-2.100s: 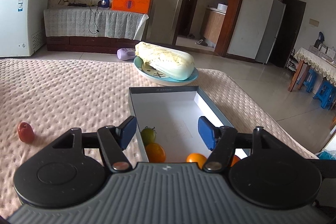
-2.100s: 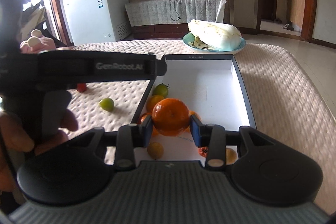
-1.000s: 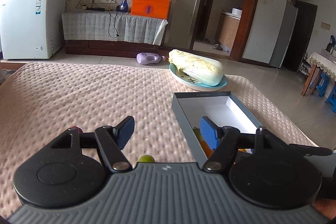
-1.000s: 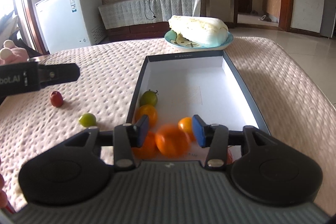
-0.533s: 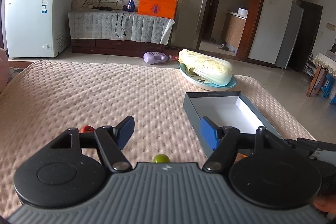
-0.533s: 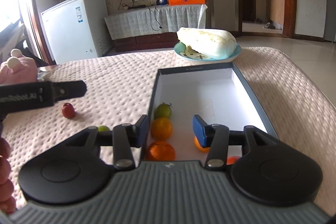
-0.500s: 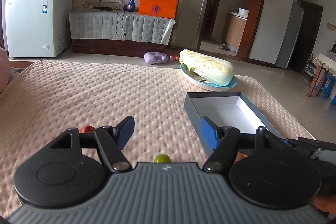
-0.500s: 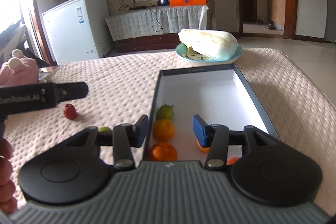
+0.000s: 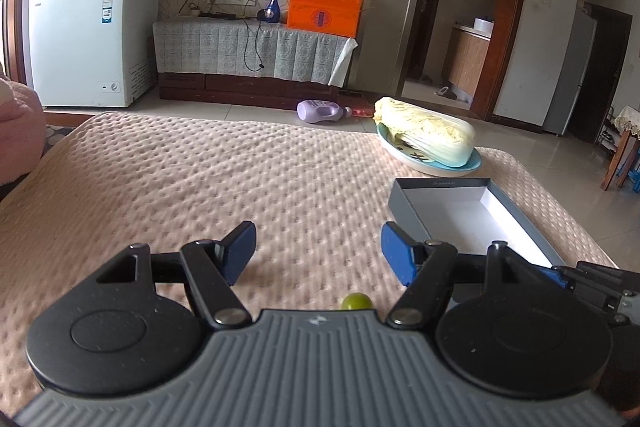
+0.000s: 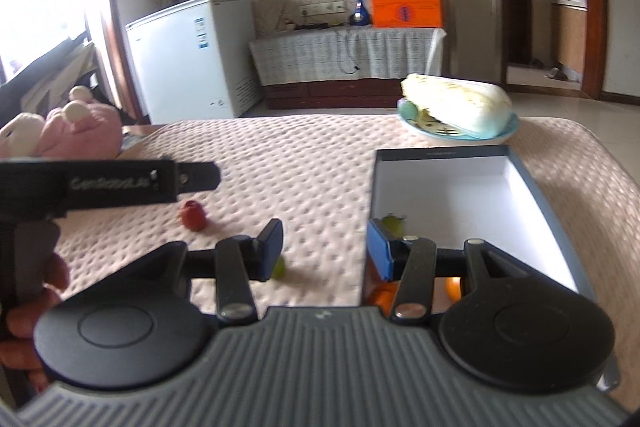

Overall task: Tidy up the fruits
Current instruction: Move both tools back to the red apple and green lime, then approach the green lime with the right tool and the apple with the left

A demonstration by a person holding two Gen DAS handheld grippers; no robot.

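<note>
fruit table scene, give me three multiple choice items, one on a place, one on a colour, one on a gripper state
1. Where does the cabbage lie?
A. inside the box
B. on a blue plate past the box
C. on the floor

2. What colour is the small fruit on the quilted cover, seen just ahead of the left gripper?
A. green
B. purple
C. white

3. How are the right gripper fingers set?
A. shut on an orange
B. shut on nothing
C. open, holding nothing

Answers:
1 B, the cabbage rests on the blue plate beyond the far end of the box.
2 A, it is a round green fruit.
3 C, the pads stand apart with only cover between them.
</note>
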